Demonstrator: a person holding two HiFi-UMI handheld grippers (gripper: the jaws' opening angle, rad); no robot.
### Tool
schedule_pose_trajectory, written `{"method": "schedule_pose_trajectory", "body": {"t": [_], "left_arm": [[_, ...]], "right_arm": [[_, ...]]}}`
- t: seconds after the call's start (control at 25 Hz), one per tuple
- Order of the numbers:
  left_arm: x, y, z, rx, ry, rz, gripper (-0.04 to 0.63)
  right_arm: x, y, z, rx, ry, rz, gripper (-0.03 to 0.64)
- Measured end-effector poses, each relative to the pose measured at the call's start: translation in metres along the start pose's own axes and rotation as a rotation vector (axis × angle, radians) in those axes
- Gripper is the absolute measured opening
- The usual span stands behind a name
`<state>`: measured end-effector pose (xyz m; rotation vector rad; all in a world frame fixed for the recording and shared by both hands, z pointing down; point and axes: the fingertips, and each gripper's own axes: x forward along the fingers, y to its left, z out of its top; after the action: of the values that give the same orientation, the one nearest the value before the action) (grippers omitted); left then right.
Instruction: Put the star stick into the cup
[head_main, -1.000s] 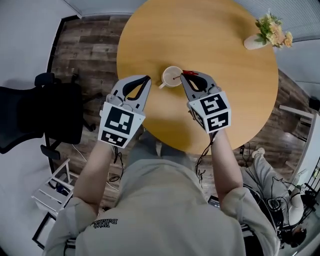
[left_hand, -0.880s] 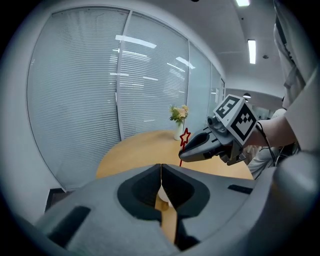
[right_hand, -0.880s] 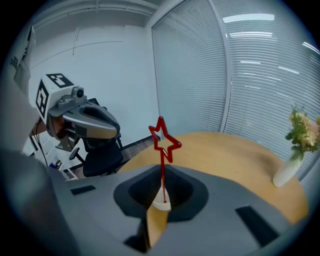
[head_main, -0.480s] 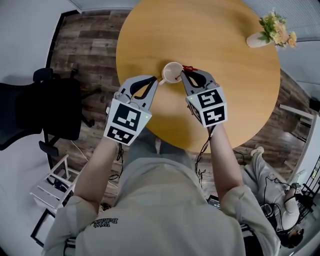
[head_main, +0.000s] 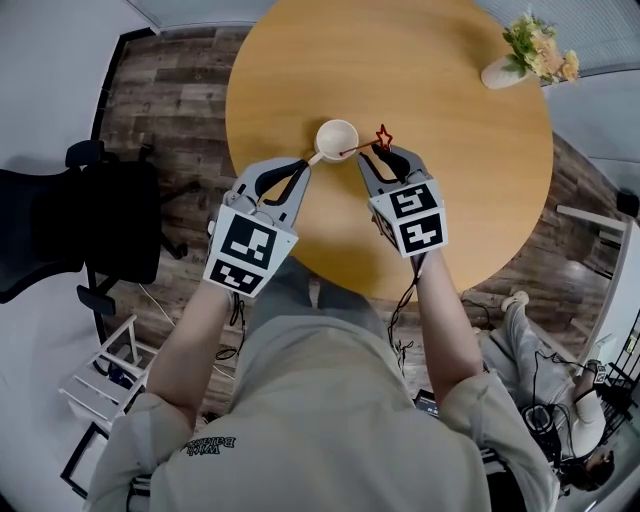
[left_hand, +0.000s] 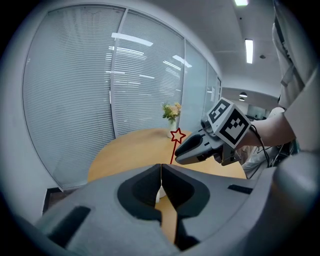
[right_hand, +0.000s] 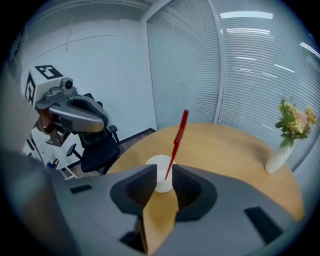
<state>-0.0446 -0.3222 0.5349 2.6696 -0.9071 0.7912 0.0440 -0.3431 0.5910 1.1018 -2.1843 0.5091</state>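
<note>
Head view: stick is seen standing in the cup, its star leaning toward 2 o'clock. Right gripper is held with jaws apart, and left gripper is closed on nothing beside the handle. Placement is judged done, so a clear withdrawal is called for next.

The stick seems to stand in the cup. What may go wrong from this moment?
The star stick leans out of the cup toward the open right gripper, close to its jaws; drawing that gripper back carelessly might catch the stick and flick it out. The left gripper looks shut on the cup handle; a jerky release may tip the cup, as the leaning stick loads one side.
</note>
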Motion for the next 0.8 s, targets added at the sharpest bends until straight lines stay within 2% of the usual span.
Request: {"method": "schedule_pose_trajectory", "body": {"t": [0.36, 0.6, 0.8], "left_arm": [[-0.005, -0.026, 0.001, 0.014, -0.002, -0.003, 0.023], [-0.021, -0.036, 0.020, 0.038, -0.039, 0.019, 0.023], [-0.042, -0.041, 0.049, 0.071, -0.092, 0.045, 0.023]], "right_arm": [[-0.024, 0.003, -0.020, -0.001, 0.018, -0.005, 0.114], [-0.062, 0.001, -0.003, 0.022, -0.078, -0.033, 0.114], [-0.106, 0.000, 0.027, 0.017, -0.184, -0.051, 0.108]]}}
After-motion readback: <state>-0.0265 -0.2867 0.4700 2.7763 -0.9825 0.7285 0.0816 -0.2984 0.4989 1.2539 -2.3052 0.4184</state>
